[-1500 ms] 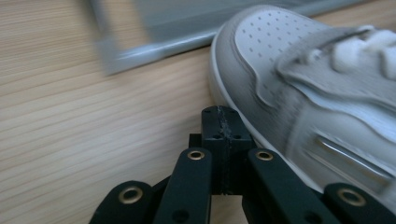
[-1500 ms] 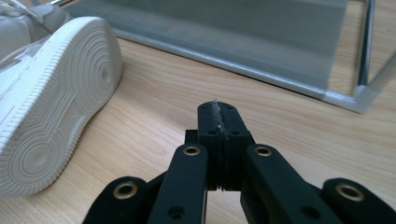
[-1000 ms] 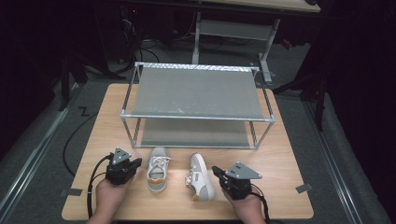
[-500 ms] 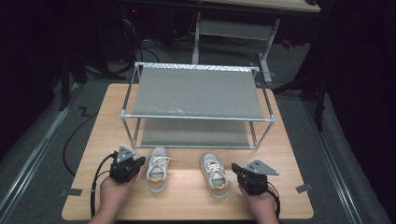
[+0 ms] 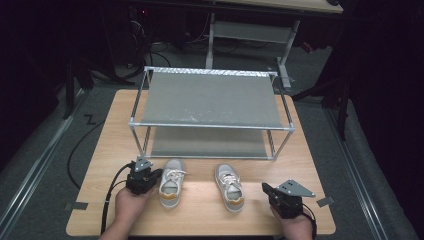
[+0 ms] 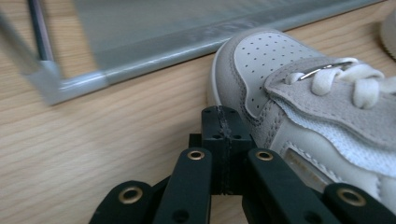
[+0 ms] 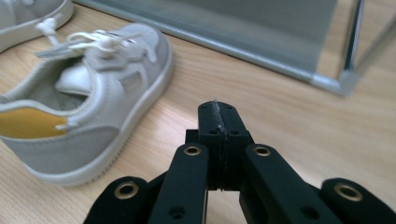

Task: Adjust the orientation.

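1. Your left gripper (image 5: 148, 176) sits just beside the left sneaker (image 5: 170, 182), at its outer side.
2. Your right gripper (image 5: 274, 194) rests on the wooden table (image 5: 200, 220), apart from the right sneaker (image 5: 229, 186) to its left.
3. The two-tier shoe rack (image 5: 210, 100) stands beyond both.

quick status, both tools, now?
Left tool: shut, holding nothing, beside the left shoe.
Right tool: shut, holding nothing, apart from the right shoe.

Dark room, grey floor (image 5: 45, 150), wooden table (image 5: 200, 220), metal-legged bench (image 5: 250, 30) behind
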### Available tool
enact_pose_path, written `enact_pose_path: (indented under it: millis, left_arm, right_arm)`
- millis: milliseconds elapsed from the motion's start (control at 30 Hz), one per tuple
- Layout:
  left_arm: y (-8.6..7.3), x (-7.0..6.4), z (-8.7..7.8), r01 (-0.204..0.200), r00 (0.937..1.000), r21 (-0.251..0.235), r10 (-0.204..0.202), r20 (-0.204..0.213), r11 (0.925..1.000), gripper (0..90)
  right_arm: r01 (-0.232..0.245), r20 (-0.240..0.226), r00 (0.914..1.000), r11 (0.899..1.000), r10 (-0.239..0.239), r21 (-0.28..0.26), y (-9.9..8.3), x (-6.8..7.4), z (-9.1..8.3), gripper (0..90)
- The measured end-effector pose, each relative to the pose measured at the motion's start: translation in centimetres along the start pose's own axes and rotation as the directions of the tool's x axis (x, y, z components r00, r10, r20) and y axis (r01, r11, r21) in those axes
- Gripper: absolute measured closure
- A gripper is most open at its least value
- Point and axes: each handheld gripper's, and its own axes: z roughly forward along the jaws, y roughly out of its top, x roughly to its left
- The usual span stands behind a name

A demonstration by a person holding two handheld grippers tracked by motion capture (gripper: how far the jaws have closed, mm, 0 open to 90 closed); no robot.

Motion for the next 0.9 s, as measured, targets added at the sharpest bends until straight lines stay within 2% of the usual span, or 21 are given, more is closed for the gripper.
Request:
enact_pose_path:
  millis: [67, 100, 133, 200, 367, 400, 467, 567, 600, 633, 700, 733, 800, 900]
  left_arm:
    - [0.1, -1.2, 0.2, -0.024, 0.9996, 0.006, 0.024, 0.013, 0.9997, 90.0]
    - [0.1, -1.2, 0.2, -0.024, 0.9996, 0.006, 0.024, 0.013, 0.9997, 90.0]
    - [0.1, -2.1, 0.3, -0.036, 0.9990, 0.010, 0.035, 0.029, 0.9993, 90.0]
    - [0.2, -3.1, 0.2, -0.066, 0.9973, 0.014, 0.066, 0.033, 0.9977, 90.0]
    - [-0.6, -3.3, -0.7, -0.072, 0.9963, 0.020, 0.071, 0.049, 0.9972, 90.0]
    - [-1.1, -3.2, -1.1, -0.083, 0.9958, 0.042, 0.081, 0.043, 0.9957, 90.0]
    - [-1.9, -3.0, -2.0, -0.070, 0.9970, 0.072, 0.067, 0.039, 0.9949, 90.0]
    - [-2.5, -3.6, -2.5, -0.089, 0.9947, 0.091, 0.083, 0.060, 0.9919, 90.0]
    - [-2.8, -4.8, -2.7, -0.152, 0.9877, 0.100, 0.147, 0.054, 0.9834, 90.0]
    - [-2.6, -5.2, -2.7, -0.171, 0.9842, 0.102, 0.165, 0.064, 0.9799, 90.0]
    - [-2.5, -5.5, -2.6, -0.175, 0.9831, 0.092, 0.169, 0.069, 0.9802, 90.0]
    - [-2.3, -6.1, -2.1, -0.167, 0.9837, 0.080, 0.161, 0.080, 0.9826, 90.0]
    - [-1.9, -6.9, -1.4, -0.182, 0.9805, 0.075, 0.175, 0.090, 0.9804, 90.0]
    - [-1.8, -7.5, -1.1, -0.185, 0.9806, 0.068, 0.180, 0.077, 0.9803, 90.0]
  right_arm:
    - [-0.049, -0.011, 0.9987, 0.999, 0.049, -0.009, -0.2, -0.6, -0.1, 90.0]
    - [-0.049, -0.011, 0.9987, 0.999, 0.049, -0.009, -0.2, -0.6, -0.1, 90.0]
    - [-0.059, -0.011, 0.9982, 0.998, 0.059, -0.020, -0.1, -0.7, -0.2, 90.0]
    - [-0.036, -0.009, 0.9993, 0.999, 0.036, -0.034, 0.2, -0.5, -0.2, 90.0]
    - [-0.023, -0.018, 0.9996, 0.999, 0.022, -0.034, 0.2, -0.2, -0.2, 90.0]
    - [-0.021, -0.020, 0.9996, 0.999, 0.021, -0.036, 0.2, -0.2, -0.2, 90.0]
    - [-0.027, -0.016, 0.9995, 0.999, 0.026, -0.033, 0.2, -0.3, -0.1, 90.0]
    - [-0.038, -0.019, 0.9991, 0.999, 0.038, -0.027, 0.1, -0.3, -0.1, 90.0]
    - [-0.038, -0.023, 0.9990, 0.999, 0.038, -0.026, 0.0, -0.2, 0.0, 90.0]
    - [-0.035, -0.026, 0.9991, 0.999, 0.035, -0.026, 0.1, -0.2, 0.0, 90.0]
    - [-0.029, -0.027, 0.9992, 0.999, 0.028, -0.029, 0.1, -0.2, 0.0, 90.0]
    - [-0.029, -0.030, 0.9992, 0.999, 0.028, -0.030, 0.2, -0.2, 0.0, 90.0]
    - [-0.028, -0.035, 0.9990, 0.999, 0.028, -0.023, 0.1, -0.2, 0.2, 90.0]
    - [-0.022, -0.036, 0.9991, 1.000, 0.021, -0.015, 0.1, -0.2, 0.5, 90.0]
